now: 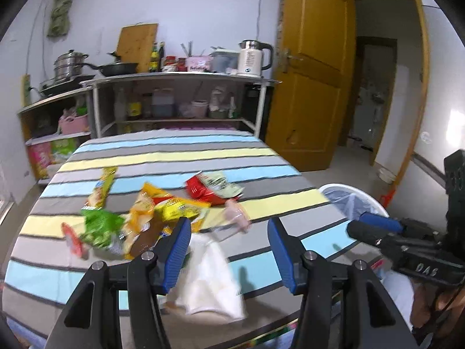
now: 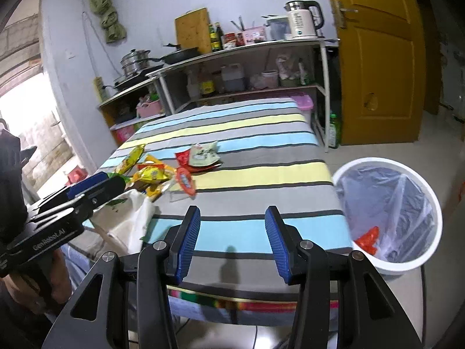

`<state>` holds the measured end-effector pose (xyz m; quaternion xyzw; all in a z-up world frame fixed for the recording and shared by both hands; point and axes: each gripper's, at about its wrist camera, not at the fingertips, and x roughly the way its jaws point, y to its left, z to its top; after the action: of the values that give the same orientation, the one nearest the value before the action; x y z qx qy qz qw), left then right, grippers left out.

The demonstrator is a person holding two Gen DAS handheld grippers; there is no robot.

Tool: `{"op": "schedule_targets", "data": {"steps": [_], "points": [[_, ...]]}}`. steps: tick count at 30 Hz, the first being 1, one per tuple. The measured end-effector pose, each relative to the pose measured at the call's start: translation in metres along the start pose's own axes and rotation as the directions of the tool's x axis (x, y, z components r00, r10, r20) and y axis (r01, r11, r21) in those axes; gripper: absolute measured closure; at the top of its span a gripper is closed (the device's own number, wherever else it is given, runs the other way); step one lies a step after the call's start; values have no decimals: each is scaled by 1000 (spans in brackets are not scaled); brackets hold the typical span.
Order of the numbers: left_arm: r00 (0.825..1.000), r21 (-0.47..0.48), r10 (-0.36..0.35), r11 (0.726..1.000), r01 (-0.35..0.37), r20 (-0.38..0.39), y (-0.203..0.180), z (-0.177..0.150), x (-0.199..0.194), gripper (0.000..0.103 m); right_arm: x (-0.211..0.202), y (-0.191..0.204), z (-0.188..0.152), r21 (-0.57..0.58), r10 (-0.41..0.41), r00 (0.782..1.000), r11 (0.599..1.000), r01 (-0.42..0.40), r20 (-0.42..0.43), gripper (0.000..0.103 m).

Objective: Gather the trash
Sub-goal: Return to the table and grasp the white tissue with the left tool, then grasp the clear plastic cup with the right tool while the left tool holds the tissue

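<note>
Crumpled snack wrappers lie in a heap on the striped tablecloth (image 1: 174,157): a red and white one (image 1: 215,187) (image 2: 200,157), yellow ones (image 1: 171,206) (image 2: 151,174), a green one (image 1: 101,224) and a round red one (image 2: 184,180). A white plastic bag (image 1: 209,276) (image 2: 128,218) lies at the table's near edge. My left gripper (image 1: 229,226) (image 2: 93,183) hangs open just above that bag, its pads clear of it. My right gripper (image 2: 232,215) (image 1: 377,226) is open over bare cloth with nothing between its fingers. The white bin (image 2: 377,161) (image 1: 353,187) stands on the floor to the right, a red wrapper (image 2: 369,240) inside.
A shelf unit (image 1: 180,80) with pans, bottles and a kettle (image 1: 254,58) stands behind the table. A yellow door (image 1: 311,87) is open at the right. A pink-lidded box (image 2: 303,101) and a green bottle (image 2: 334,131) sit by the table's far corner.
</note>
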<state>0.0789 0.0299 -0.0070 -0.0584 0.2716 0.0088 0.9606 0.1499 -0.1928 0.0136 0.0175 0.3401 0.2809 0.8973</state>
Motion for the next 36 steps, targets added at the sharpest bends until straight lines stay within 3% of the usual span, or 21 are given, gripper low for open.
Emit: {"op": "schedule_targets", "data": {"steps": [11,16,18,36], "points": [[996,-31,17,999,-20,-88,29,-30,8,51,21,21,0,-55,21,999,998,-23,-40,56],[992,-36,5,999,-9,-126,33,-35,19,80,31,29,4,-72,24,998,997,-28,-52,56],[991,-37,4,999,-10,-134,34,-37,21,84,35,32,6,-82,24,998,996,-29,-56,56],[996,-122,26,992,-37,-90,68,-25,11,88,98,76,17,-267,34,994,962,-61,-105,55]]}}
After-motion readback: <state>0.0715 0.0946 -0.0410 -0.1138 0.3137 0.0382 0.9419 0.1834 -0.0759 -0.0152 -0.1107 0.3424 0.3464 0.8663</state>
